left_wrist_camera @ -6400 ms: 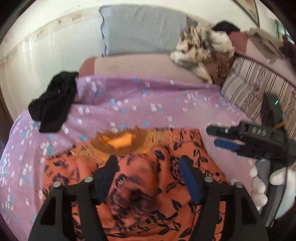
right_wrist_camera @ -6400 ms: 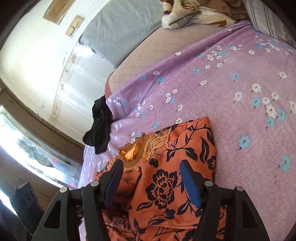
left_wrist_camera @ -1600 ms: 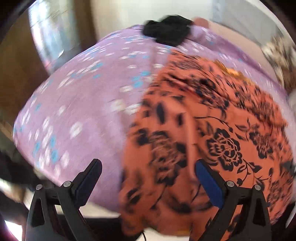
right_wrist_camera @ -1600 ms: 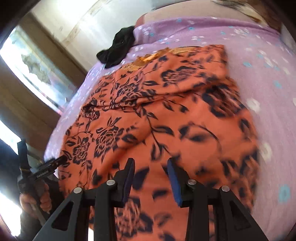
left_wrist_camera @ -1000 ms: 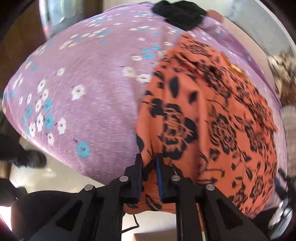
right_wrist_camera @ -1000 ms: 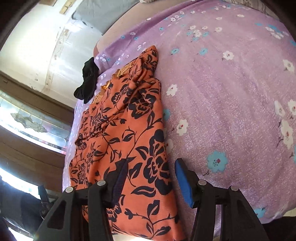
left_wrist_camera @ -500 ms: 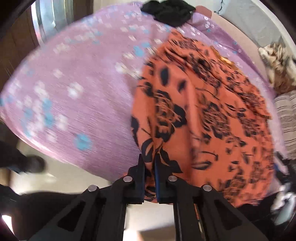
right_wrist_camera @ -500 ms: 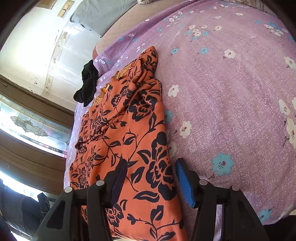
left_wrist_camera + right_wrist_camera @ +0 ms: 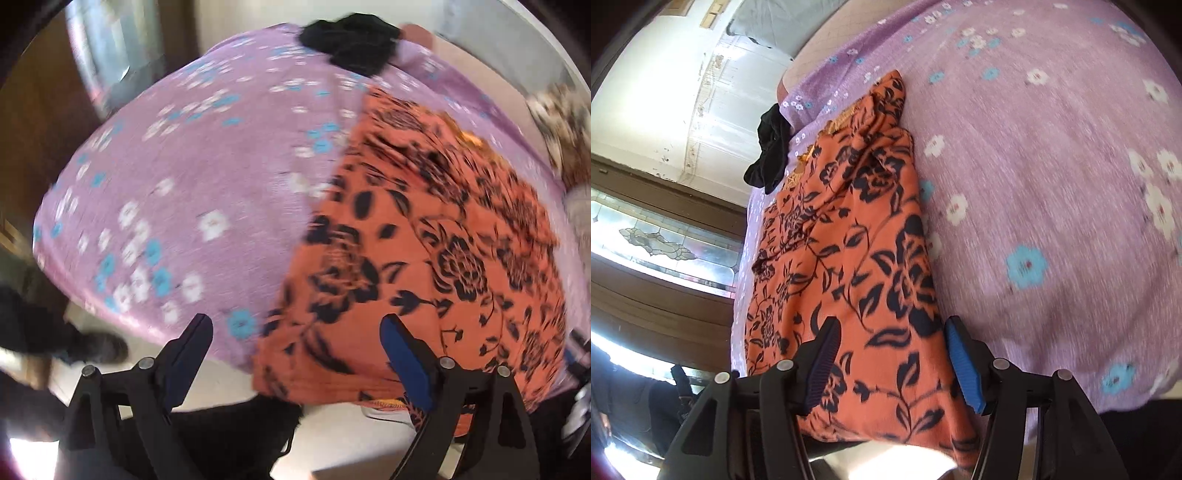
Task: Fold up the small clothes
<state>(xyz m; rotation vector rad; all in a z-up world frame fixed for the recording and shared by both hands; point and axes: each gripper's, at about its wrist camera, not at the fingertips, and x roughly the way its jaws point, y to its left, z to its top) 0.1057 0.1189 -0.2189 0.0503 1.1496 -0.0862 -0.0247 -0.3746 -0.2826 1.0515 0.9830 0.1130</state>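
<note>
The orange dress (image 9: 424, 240) is spread lengthwise on the purple sheet (image 9: 192, 177) of the bed, its hem hanging over the near edge. In the left wrist view the hem corner is seen between and just beyond the left gripper (image 9: 295, 347), nearer the right-hand finger. In the right wrist view the dress's right edge is framed by the right gripper (image 9: 890, 354), the cloth lying below and between its fingers (image 9: 964, 365).

Half a second earlier the left fingers were pinched tight on the hem corner; now that corner is released and the fingers are spread wide. The right gripper's view is nearly unchanged, though slightly closer to the cloth.

The left fingers are opening, nearly at full spread, and nothing is pressed between them. The right fingers are opening slowly at about half spread; the dress is between them, but no pinch is seen. A black garment (image 9: 351, 40) is bunched at the sheet's far end, beyond the dress.
</note>
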